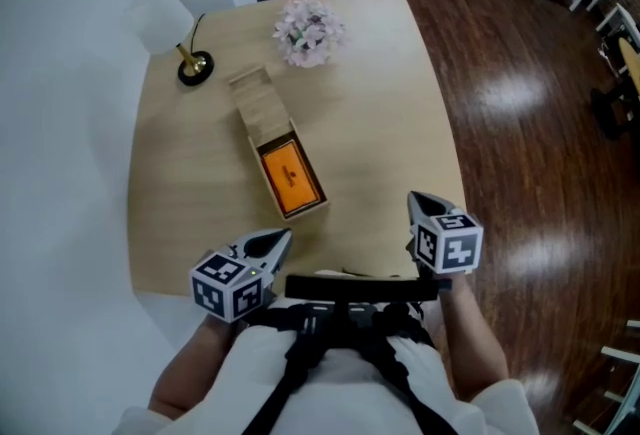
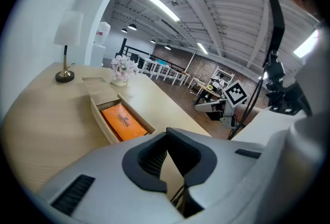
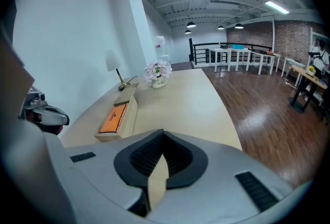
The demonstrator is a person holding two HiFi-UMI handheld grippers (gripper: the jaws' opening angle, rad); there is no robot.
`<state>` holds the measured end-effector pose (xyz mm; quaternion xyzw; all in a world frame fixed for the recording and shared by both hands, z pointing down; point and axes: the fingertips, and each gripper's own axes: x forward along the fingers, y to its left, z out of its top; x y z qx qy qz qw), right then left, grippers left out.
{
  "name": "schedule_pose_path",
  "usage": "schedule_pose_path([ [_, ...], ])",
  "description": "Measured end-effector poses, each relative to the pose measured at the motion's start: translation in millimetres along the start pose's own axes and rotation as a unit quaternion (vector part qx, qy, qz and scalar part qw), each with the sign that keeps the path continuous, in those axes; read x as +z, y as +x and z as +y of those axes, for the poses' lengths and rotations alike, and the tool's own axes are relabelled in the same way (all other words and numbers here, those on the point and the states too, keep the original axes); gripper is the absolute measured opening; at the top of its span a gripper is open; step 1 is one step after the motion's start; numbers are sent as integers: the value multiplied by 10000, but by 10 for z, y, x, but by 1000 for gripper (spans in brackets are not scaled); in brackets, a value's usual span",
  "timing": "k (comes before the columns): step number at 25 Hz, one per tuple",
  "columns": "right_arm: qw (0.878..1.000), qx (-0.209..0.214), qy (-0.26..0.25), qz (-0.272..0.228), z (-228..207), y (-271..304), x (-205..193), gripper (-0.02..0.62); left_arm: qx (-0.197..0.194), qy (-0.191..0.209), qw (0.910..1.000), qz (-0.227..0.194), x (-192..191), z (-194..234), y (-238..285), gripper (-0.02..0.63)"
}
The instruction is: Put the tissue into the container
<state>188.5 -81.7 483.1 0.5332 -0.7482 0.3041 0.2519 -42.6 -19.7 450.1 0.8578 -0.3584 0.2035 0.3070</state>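
Both hand-held grippers (image 2: 166, 135) (image 3: 162, 134) closed, empty

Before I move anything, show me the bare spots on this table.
The right half of the table, from the flowers down to the right gripper, is bare. So is the left strip between the lamp and the left gripper. Crowded: the middle, where the wooden box holds the orange tissue pack.

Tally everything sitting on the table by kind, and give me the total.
Lamp: 1
Flowers: 1
Box: 1
Tissue pack, in the box: 1
Total: 4
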Motion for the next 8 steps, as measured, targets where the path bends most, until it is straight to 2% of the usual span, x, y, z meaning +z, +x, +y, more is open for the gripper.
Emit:
schedule_pose_path([
  [8,10000,20,12,-32,-19,9,61,0,43,-63,10000,-7,3,17,-8,0],
])
